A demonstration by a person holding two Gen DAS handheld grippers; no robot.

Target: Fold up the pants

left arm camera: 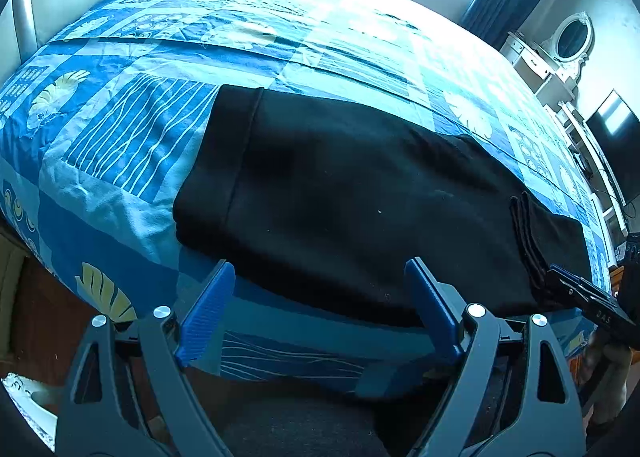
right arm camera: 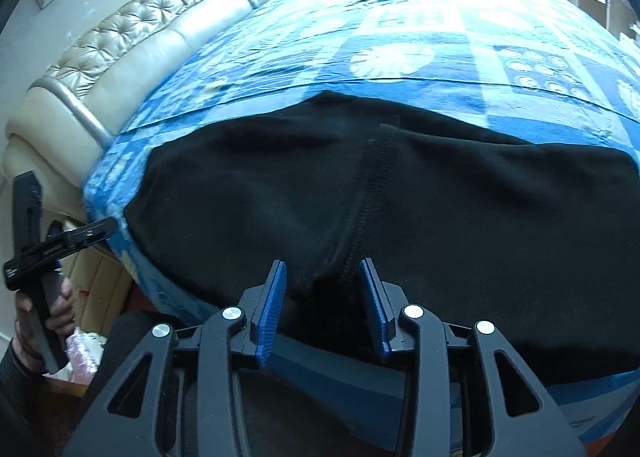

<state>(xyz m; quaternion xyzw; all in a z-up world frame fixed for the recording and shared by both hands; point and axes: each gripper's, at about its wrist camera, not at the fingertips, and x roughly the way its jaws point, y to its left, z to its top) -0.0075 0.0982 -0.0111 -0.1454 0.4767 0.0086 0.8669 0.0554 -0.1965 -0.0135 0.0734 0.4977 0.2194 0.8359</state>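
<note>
1. Bedspread beyond pants: bare, wide free room.
2. Headboard blocks the side left of pants.
3. Near edge of pants: both grippers crowd it, little room betw. them.

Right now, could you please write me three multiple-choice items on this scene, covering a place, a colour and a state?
1. Where do the pants lie?
A. on the bedspread
B. on the floor
C. on the headboard

2. What colour are the pants?
A. white
B. black
C. red

3. How does the left gripper stand?
A. shut on the pants
B. shut on the bedspread
C. open, holding nothing

Answers:
1. A, since the patterned blue cover shows around them.
2. B, since the cloth is dark in both wrist views.
3. C, since its blue pads stand wide apart with only the bed edge between them.
</note>
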